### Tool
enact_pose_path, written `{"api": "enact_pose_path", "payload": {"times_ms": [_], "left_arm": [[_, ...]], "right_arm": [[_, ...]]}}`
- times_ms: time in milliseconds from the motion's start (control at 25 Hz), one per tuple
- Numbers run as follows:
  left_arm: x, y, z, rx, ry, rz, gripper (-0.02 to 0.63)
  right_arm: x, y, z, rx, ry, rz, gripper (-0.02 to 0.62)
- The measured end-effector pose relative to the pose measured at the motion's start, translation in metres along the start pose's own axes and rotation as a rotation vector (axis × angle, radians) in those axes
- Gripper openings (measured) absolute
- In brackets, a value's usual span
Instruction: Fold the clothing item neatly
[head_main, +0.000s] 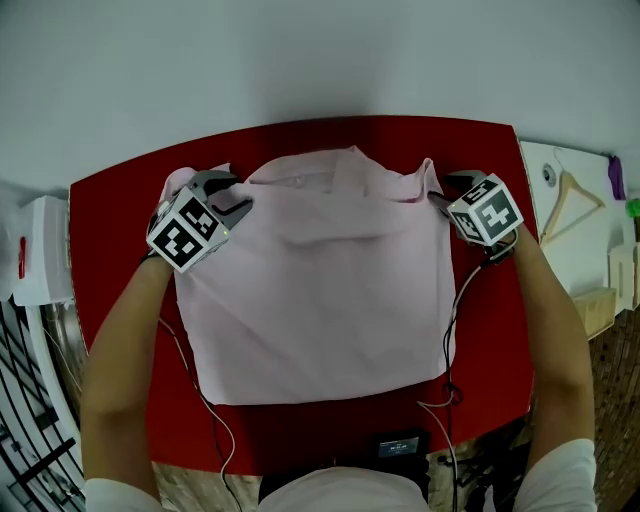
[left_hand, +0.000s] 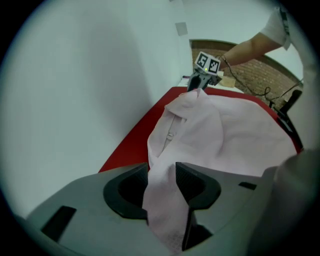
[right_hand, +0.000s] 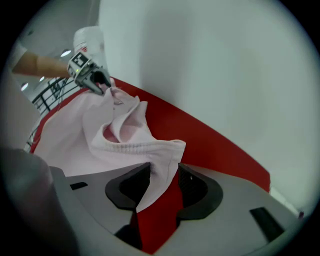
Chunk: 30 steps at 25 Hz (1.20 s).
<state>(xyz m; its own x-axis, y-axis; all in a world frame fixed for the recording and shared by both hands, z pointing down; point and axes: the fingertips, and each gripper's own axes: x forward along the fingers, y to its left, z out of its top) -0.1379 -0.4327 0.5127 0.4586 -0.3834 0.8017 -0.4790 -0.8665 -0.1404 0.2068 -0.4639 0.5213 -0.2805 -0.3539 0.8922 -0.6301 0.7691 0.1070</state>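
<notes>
We are at the grasping step of a fold. The pink garment (head_main: 320, 300) lies spread flat on the red tabletop (head_main: 115, 215), with its neck end at the far edge and its hem toward us. The left gripper (head_main: 232, 198) sits at the far left corner and the right gripper (head_main: 440, 192) at the far right corner, both tilted down onto the cloth.

Each has its jaws apart with fabric between them. On the left, a strip of cloth fills the gap but looks smooth, not pinched. On the right, the hemmed corner lies against one pad, and red tabletop shows beside the other. We judge that neither corner is gripped yet.

Next we need to close both jaws firmly on every layer at the corners. Then we should lift the two corners together, level, and carry them toward the near hem so the edges meet squarely.
</notes>
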Motion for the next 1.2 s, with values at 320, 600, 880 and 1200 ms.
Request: {"api": "enact_pose_path", "payload": {"times_ms": [320,600,880,1200], "left_arm": [[-0.001,0.009,-0.021,-0.200,-0.002,0.033,0.026],[-0.022,0.017,-0.027,-0.356,-0.069,0.083,0.026],[-0.020,0.025,-0.028,-0.408,-0.053,0.127,0.102],[-0.027,0.028,0.030,-0.276,-0.144,0.163,0.143]], "right_arm": [[0.001,-0.005,-0.016,0.114,0.041,0.009,0.025],[-0.011,-0.024,-0.030,0.212,-0.028,-0.074,0.023],[-0.010,-0.025,-0.029,0.185,-0.046,-0.165,0.023],[-0.020,-0.039,-0.035,0.255,-0.127,-0.207,0.025]]}}
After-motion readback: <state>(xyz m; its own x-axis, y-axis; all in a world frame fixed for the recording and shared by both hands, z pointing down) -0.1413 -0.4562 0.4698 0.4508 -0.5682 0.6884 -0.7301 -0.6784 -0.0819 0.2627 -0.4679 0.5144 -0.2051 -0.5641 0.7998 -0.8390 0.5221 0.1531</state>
